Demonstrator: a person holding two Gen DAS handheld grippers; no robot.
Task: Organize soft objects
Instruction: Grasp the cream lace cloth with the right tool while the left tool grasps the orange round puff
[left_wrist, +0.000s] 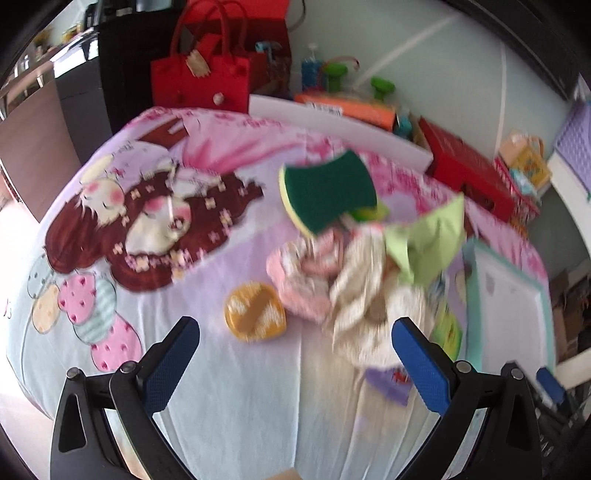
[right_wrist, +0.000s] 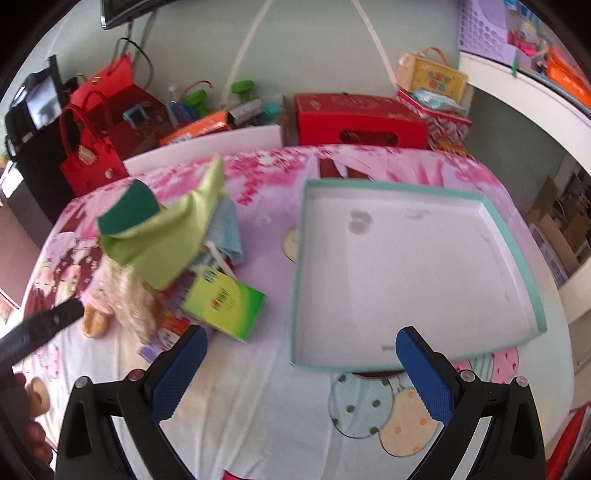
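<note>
A heap of soft things lies on the cartoon-print cloth: a green scouring sponge (left_wrist: 328, 190), a light green cloth (left_wrist: 432, 243), a pink cloth (left_wrist: 303, 273), a cream fluffy cloth (left_wrist: 365, 291) and a round yellow sponge (left_wrist: 255, 312). The right wrist view shows the sponge (right_wrist: 127, 208), the green cloth (right_wrist: 166, 236), a blue cloth (right_wrist: 229, 229) and the fluffy cloth (right_wrist: 131, 299). A white tray with a teal rim (right_wrist: 532, 266) lies empty to the right. My left gripper (left_wrist: 295, 356) is open just before the heap. My right gripper (right_wrist: 301, 369) is open at the tray's near left corner.
A green carton (right_wrist: 225, 304) and small packets lie beside the heap. Red bags (left_wrist: 201, 79), a red box (right_wrist: 360, 120), green dumbbells (left_wrist: 382, 86) and other clutter line the wall behind the table. The left gripper's body (right_wrist: 37, 328) shows at the left edge.
</note>
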